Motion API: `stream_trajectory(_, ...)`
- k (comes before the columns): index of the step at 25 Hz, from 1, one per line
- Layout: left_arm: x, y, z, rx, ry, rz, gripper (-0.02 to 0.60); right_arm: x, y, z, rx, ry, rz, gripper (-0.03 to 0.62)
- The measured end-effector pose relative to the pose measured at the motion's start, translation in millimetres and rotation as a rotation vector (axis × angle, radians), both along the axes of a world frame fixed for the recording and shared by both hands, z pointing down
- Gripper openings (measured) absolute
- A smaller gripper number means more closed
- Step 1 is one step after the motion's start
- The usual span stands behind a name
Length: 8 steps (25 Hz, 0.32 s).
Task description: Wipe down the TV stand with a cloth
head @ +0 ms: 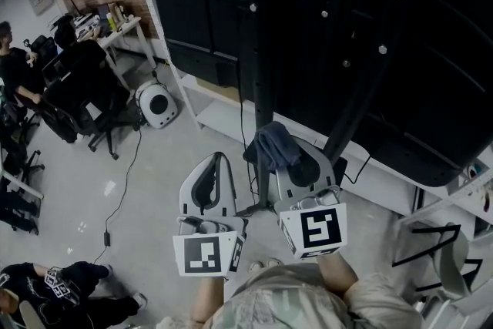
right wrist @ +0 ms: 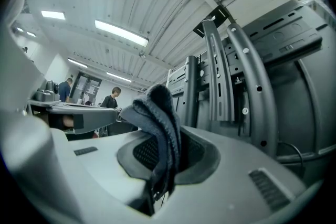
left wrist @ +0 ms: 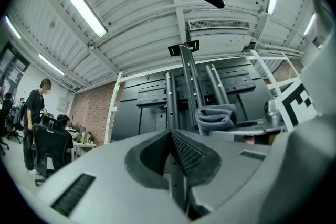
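Your right gripper (right wrist: pixel 164 140) is clamped on the grey cloth (right wrist: pixel 156 113), which it holds by a fold. Most of the fabric is bunched up above the jaws rather than spread over them. Your left gripper (left wrist: pixel 171 135) is closed with nothing between its jaws and hangs just beside the right one, a little lower in the head view. The cloth (head: pixel 273 144) is close to the foot of the black TV stand (head: pixel 258 50), beside its perforated upright rails (right wrist: pixel 220 76). No view settles whether it is touching the metal yet.

The main risk is the grip. If you drag a bunched wad along rails studded with bolt heads (head: pixel 253 8) and holes, a loose edge is likely to catch. That could pull the fold out of the jaws or leave the cloth hanging on a screw. Because the fabric stands up instead of wrapping the jaw tips, pressing in at the wrong angle could put hard plastic against the stand and scrape it.

Mind the thin cable (head: pixel 242 127) running down beside the column, since a wide sweep could hook it. Keep the idle left gripper clear of the right, or the two may knock together.
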<state>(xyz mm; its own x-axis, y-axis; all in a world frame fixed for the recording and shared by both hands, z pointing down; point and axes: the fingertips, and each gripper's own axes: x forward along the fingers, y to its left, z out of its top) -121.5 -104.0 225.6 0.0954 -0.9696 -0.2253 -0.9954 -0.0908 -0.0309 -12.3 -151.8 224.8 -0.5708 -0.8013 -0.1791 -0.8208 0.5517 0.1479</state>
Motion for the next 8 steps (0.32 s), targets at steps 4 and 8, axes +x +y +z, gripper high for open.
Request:
stream_trajectory(4,-0.2,0.5,-3.9,0.010,0.000,-0.002,0.015,1.4,-0.1,-2.0,-0.003,-0.010,-0.006,0.057)
stream_trajectory(8,1.4,2.7,-5.7,0.013,0.000,-0.001,0.015,2.0,1.1,-1.9,-0.002,-0.003,-0.006,0.057)
